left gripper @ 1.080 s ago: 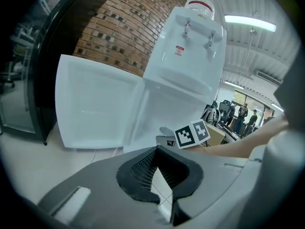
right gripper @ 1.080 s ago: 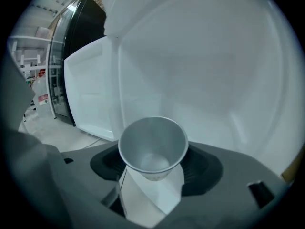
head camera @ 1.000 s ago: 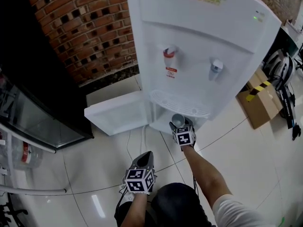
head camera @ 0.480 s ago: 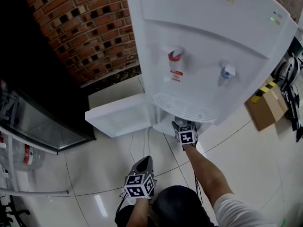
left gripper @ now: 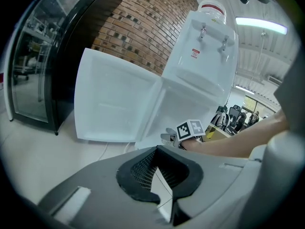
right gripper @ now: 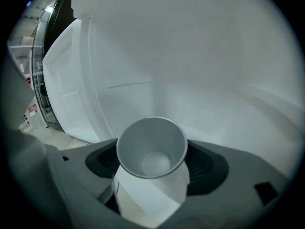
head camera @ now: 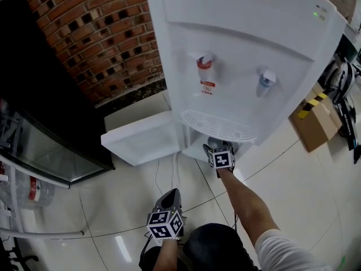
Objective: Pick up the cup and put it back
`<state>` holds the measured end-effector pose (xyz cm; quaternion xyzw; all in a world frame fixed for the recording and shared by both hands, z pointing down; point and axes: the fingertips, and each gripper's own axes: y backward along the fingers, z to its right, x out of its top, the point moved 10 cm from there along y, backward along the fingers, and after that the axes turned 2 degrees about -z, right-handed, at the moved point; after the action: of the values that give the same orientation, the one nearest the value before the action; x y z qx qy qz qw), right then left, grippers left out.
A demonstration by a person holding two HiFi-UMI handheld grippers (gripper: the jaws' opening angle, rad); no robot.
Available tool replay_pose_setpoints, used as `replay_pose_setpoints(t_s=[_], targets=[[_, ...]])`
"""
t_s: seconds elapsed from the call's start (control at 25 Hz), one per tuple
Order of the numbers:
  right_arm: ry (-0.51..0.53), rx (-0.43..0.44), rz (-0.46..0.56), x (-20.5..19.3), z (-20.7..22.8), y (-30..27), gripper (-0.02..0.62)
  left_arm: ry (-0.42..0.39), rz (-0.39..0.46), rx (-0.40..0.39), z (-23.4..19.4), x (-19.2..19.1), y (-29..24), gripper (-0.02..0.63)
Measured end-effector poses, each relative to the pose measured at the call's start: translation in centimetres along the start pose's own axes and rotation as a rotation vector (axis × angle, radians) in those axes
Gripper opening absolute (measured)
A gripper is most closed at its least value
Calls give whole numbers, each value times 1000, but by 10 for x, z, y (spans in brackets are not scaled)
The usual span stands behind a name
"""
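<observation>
White tile floor (head camera: 113,202), brick wall (head camera: 107,33); R tongs (head camera: 218,148) opening round cup (right gripper: 152,151), L tongs (head camera: 172,194) shut.

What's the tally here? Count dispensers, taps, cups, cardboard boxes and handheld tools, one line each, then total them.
Water dispenser: 1
Taps: 2, a red tap and a blue tap
Cup: 1
Cardboard box: 1
Tools: 2, the left tool shut and empty, the right tool opening with the cup between its jaws
Total: 7
</observation>
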<state>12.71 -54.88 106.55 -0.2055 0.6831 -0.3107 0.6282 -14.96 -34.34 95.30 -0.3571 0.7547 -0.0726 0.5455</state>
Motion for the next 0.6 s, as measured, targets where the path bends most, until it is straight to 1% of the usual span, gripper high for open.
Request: replay_pose_setpoints(t_s=[0.04,0.16,0.28,0.4,0.48,0.52,0.56,0.6], targets=[[-6,-1,5,0,0,3,430,2,3,-3,0,0,1,0],[-34,-5,54,-3,0,18,454,6,12,-12,2,1,3,0],[-66,11,91,-15,-6,41,463,3,15,-21,4,2,6,0],[-96,32,122,-34,-14,72,463,-6,15,-31,6,2,9,0],[-121,54,146,-50,-21,99,457,-19,1,-14,6,0,14,0],[-129,64,157,-56,-24,114,393,-26,-11,5,5,0,19,0],[-130,72,173,-58,-27,131,293,-27,-24,27,4,3,25,0],[-124,85,191,-55,-29,148,152,-17,-32,42,4,7,32,0]])
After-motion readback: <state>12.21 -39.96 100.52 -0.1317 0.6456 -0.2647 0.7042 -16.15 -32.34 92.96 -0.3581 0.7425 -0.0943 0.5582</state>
